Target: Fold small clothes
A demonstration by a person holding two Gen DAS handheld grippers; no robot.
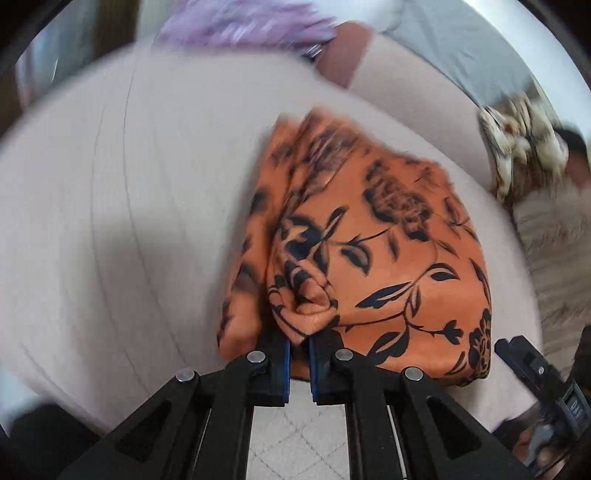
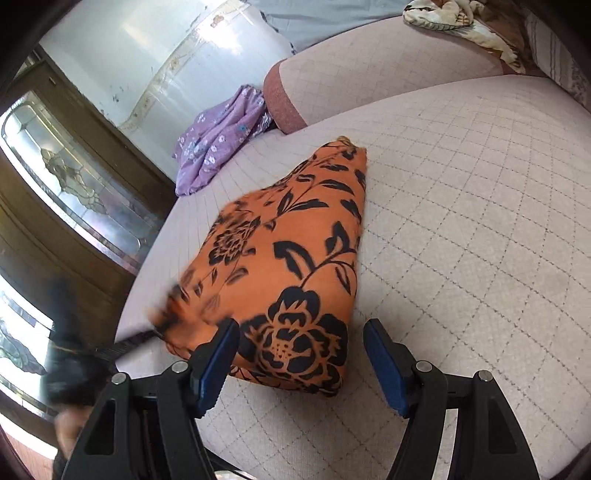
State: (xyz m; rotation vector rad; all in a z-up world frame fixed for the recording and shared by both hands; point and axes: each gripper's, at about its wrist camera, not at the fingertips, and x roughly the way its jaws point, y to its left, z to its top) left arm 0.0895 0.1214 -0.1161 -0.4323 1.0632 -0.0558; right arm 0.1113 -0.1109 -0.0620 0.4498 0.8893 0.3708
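Step in hand: apparently a fold or tidy of the orange floral garment [image 1: 369, 258], already a thick bundle of several layers on the quilted mattress [image 2: 461, 221]; folding looks well advanced, judging by the compact shape.

Doing it well: keep hold of every layer at the pinched corner, not the top one alone; carry the corner low across the bundle, then lay it square with the edge opposite; release only once the cloth lies flat.

Left side, purple cloth [image 2: 218, 147]: crumpled near the mattress edge, well apart from the bundle, probably next in line.

Left gripper [image 1: 299, 347]: jaws almost together, clamped on a bunched corner of the orange fabric, blue pads [image 1: 286, 369] pressing a small roll of cloth between them; heavily blurred in the right wrist view, so apparently in motion.

Garment position: middle of the mattress, near edge close to both grippers, far end tapering toward the bolster [image 2: 284, 99].

Right gripper [image 2: 301, 354]: jaws wide apart, holding nothing; left pad just in front of the bundle's near corner, whether touching cannot be told; right pad over bare mattress.

Right side, cream patterned cloth [image 2: 454, 18]: crumpled at the far corner, well apart.

Risk: soft, slippery-looking fabric; inner layers may slide out of the pinch.
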